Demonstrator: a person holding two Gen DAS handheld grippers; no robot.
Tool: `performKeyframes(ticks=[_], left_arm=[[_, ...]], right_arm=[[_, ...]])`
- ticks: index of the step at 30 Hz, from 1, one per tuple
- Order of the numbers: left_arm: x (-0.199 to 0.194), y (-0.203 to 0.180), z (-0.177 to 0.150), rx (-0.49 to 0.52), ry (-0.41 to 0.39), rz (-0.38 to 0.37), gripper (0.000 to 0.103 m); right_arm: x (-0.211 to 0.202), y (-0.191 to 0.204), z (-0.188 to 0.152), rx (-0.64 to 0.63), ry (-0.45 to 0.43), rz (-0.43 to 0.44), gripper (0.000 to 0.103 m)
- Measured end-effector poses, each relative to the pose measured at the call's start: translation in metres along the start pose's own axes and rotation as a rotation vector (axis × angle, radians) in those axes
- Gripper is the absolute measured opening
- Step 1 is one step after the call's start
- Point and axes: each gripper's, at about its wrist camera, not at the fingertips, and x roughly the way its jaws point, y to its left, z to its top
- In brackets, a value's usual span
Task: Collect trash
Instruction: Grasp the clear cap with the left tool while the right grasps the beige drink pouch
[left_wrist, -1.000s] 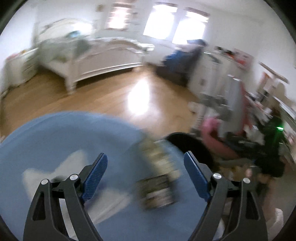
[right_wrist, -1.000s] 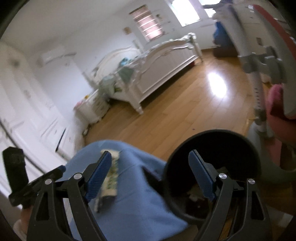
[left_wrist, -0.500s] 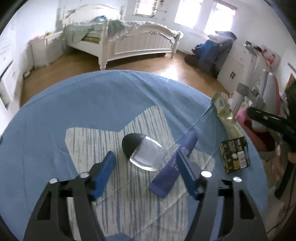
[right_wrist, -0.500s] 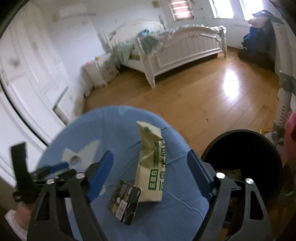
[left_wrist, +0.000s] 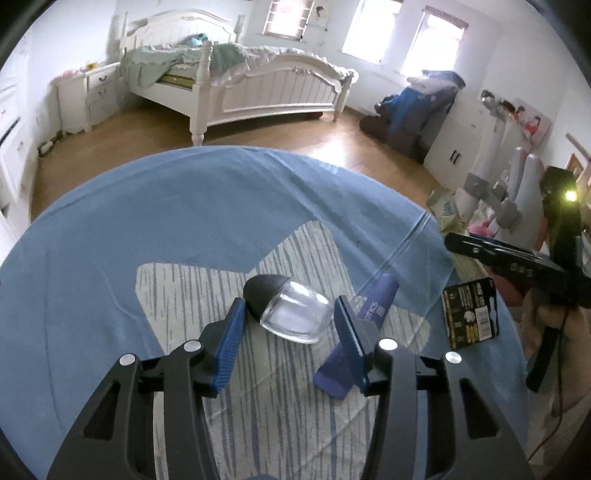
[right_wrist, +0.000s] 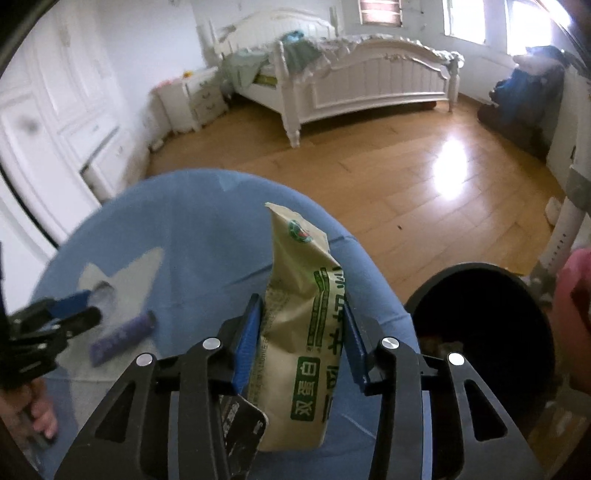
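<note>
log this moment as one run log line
left gripper: jaws closing around clear bottle | right gripper: jaws closing on tan pouch | black bin: beside table

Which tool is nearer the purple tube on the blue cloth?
Left. The left tool sits right beside the purple tube, around a clear container; the right tool straddles a paper bag farther off.

Both cams are wrist fisheyes, looking fwd along your fingers and angled steeply down at the blue cloth (left_wrist: 184, 229), close in. Your left cam sits over the cloth's grey-striped patch (left_wrist: 207, 291), facing the white bed (left_wrist: 258, 85) at top centre; your right gripper (left_wrist: 517, 262) shows at its right edge. Your right cam faces the same bed, w/ the black bin (right_wrist: 480, 321) lower right and your left gripper (right_wrist: 55, 321) at left edge. Shared: cloth, purple tube (right_wrist: 122, 336), bed, wood floor (right_wrist: 406, 177).
</note>
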Motion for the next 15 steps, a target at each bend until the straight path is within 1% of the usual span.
performKeyframes(ticks=[1, 3, 5, 6, 7, 10, 11, 13, 14, 15], left_arm=[[-0.003, -0.001, -0.001, 0.013, -0.013, 0.007, 0.046], [-0.012, -0.003, -0.002, 0.016, -0.033, -0.011, 0.042], [-0.02, -0.005, -0.002, 0.014, -0.051, -0.021, 0.033], [-0.024, -0.007, -0.001, 0.017, -0.06, -0.022, 0.021], [-0.029, -0.009, 0.0, 0.02, -0.069, -0.031, 0.013], [-0.034, -0.013, 0.001, 0.032, -0.065, -0.039, 0.013], [-0.033, -0.014, 0.0, 0.038, -0.055, -0.029, 0.013], [-0.027, -0.014, 0.001, 0.045, -0.029, 0.005, 0.019], [-0.024, -0.013, 0.001, 0.042, -0.015, 0.025, 0.024], [-0.02, -0.011, 0.001, 0.031, -0.005, 0.048, 0.049]], right_arm=[[-0.011, -0.002, 0.001, 0.015, -0.035, 0.035, 0.042], [-0.035, -0.002, 0.001, 0.031, -0.112, 0.064, 0.042], [-0.058, -0.005, 0.001, 0.042, -0.167, 0.087, 0.042], [-0.068, -0.006, 0.001, 0.046, -0.192, 0.095, 0.042], [-0.079, -0.006, 0.001, 0.047, -0.219, 0.103, 0.042], [-0.105, -0.008, -0.004, 0.048, -0.259, 0.13, 0.042], [-0.11, -0.009, -0.006, 0.049, -0.263, 0.135, 0.042], [-0.119, -0.01, -0.009, 0.056, -0.264, 0.156, 0.042], [-0.124, -0.012, -0.009, 0.059, -0.264, 0.162, 0.042], [-0.126, -0.013, -0.011, 0.061, -0.261, 0.166, 0.042]])
